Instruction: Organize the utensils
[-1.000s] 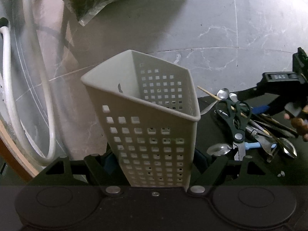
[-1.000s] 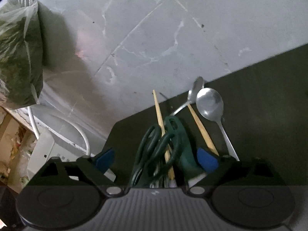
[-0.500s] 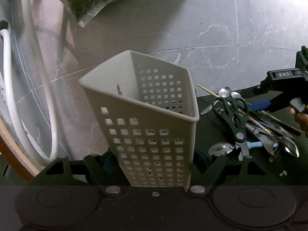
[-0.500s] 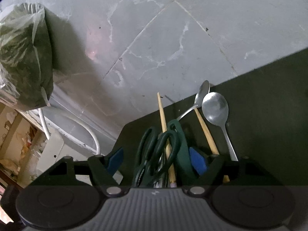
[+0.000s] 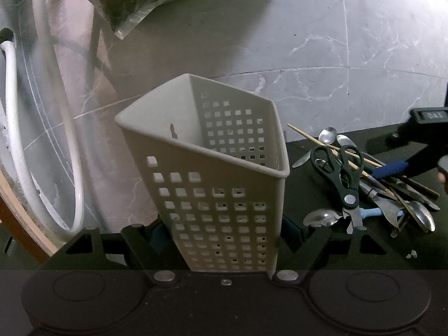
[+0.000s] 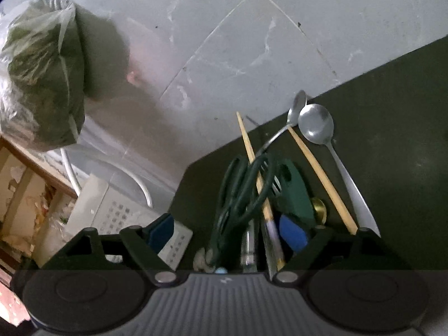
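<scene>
My left gripper (image 5: 224, 235) is shut on a grey perforated utensil holder (image 5: 212, 173), held tilted with its open mouth facing up and right; it looks empty. To its right a pile of utensils lies on a dark mat (image 5: 308, 184): black scissors (image 5: 343, 173), spoons (image 5: 322, 218), chopsticks (image 5: 330, 147). My right gripper (image 6: 226, 232) is open and straddles the scissors (image 6: 240, 193) and a chopstick (image 6: 252, 154) in that pile. A large spoon (image 6: 316, 123) lies just right of it. The holder shows at lower left in the right wrist view (image 6: 117, 210).
A grey marble-look floor (image 5: 308, 56) surrounds the mat. A plastic bag of greens (image 6: 42, 84) and a white hose (image 5: 16, 145) lie to the left. A wooden edge (image 6: 30, 159) runs along the far left.
My right gripper has moved lower over the pile, and its fingers have spread wider around the scissors. The left gripper and holder have barely moved.
</scene>
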`<state>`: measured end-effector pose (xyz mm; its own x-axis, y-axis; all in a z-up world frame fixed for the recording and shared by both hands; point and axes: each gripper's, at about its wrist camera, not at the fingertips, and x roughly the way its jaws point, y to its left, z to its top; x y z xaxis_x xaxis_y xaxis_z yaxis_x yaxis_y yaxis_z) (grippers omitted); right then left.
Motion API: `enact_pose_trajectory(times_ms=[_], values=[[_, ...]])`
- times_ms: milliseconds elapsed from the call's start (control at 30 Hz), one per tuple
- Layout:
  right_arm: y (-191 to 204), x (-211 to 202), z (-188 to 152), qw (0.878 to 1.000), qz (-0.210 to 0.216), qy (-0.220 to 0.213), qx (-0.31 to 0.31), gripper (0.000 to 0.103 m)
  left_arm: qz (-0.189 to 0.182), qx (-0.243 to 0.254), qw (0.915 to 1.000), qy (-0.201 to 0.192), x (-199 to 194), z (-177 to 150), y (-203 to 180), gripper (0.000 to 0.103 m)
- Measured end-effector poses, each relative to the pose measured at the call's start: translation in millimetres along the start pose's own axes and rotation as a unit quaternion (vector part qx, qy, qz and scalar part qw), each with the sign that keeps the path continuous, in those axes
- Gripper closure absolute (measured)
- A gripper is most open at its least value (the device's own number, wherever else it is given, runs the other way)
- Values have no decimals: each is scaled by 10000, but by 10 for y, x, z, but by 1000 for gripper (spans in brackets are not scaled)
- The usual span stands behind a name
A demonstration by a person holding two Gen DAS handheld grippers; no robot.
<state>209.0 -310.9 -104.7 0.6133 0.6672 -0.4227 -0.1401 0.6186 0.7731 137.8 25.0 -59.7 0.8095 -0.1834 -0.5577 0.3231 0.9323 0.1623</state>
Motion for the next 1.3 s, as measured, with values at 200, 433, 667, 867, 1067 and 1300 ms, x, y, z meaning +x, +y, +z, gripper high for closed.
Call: enact_pose_trajectory(times_ms=[200, 433, 667, 867, 1067, 1300], values=[[-137, 186, 126, 9995, 272, -175, 55, 19, 28, 101, 9999, 10, -4, 5, -24, 21], [-324, 227, 183, 9982, 304, -327, 397, 58, 31, 92, 10000, 7, -3, 16, -40, 22], [-227, 97, 122, 9975, 295, -588, 242, 93, -38, 46, 10000, -28, -3, 8, -15, 22], [331, -174, 121, 9938, 202, -1016, -409, 96, -132, 98, 9998, -69, -5, -3, 11, 22], [1168, -509, 65, 9760, -323, -1515, -1531, 96, -247, 179, 9993, -225, -33, -66, 56, 23], [1892, -827, -91, 9542, -610, -1863, -2260, 96, -524, 233, 9974, -434, -72, -153, 122, 24]])
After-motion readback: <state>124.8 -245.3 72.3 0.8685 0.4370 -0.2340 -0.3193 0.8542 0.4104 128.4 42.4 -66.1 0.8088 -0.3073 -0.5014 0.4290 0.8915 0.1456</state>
